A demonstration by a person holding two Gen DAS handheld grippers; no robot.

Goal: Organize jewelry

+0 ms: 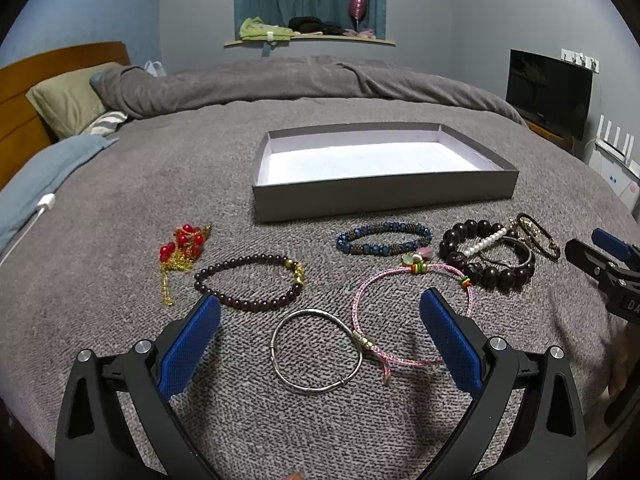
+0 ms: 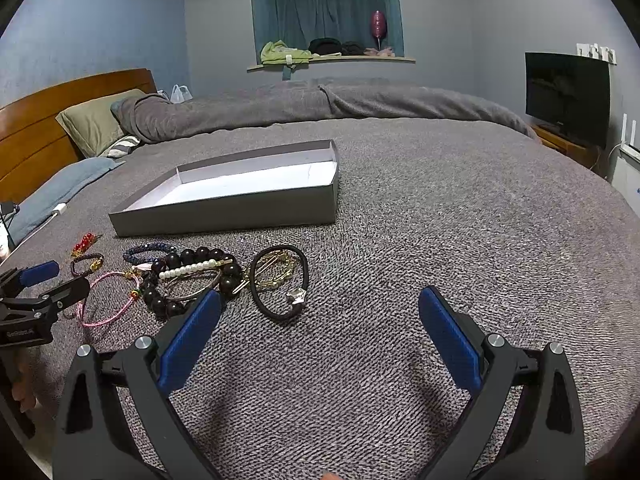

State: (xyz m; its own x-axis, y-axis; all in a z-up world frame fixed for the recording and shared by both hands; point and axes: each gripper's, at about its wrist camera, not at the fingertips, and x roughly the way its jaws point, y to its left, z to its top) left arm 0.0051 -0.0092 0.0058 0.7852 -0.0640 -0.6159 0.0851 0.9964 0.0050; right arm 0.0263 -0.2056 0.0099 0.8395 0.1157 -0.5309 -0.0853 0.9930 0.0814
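**Both claws spread, jewelry laid out in front of the grey box**

From your left wrist, your left claw (image 1: 320,328) is released, fingers wide apart and holding nothing. Take the grey box (image 1: 384,196) on the bed (image 1: 160,184) as your landmark: it sits open with a white inside. Nearer to you than the box lie the silver bangle (image 1: 316,350) between your fingers, the pink cord bracelet (image 1: 408,312) touching it, the dark beaded bracelet (image 1: 250,282), the blue beaded bracelet (image 1: 384,238) and the red-and-gold chain (image 1: 182,256).

From your right wrist, your right claw (image 2: 320,320) is also released and carries nothing. The box (image 2: 224,216) lies ahead to the left; the black hair tie (image 2: 280,282) rests in front of it, beside the large dark bead bracelet (image 2: 192,280).
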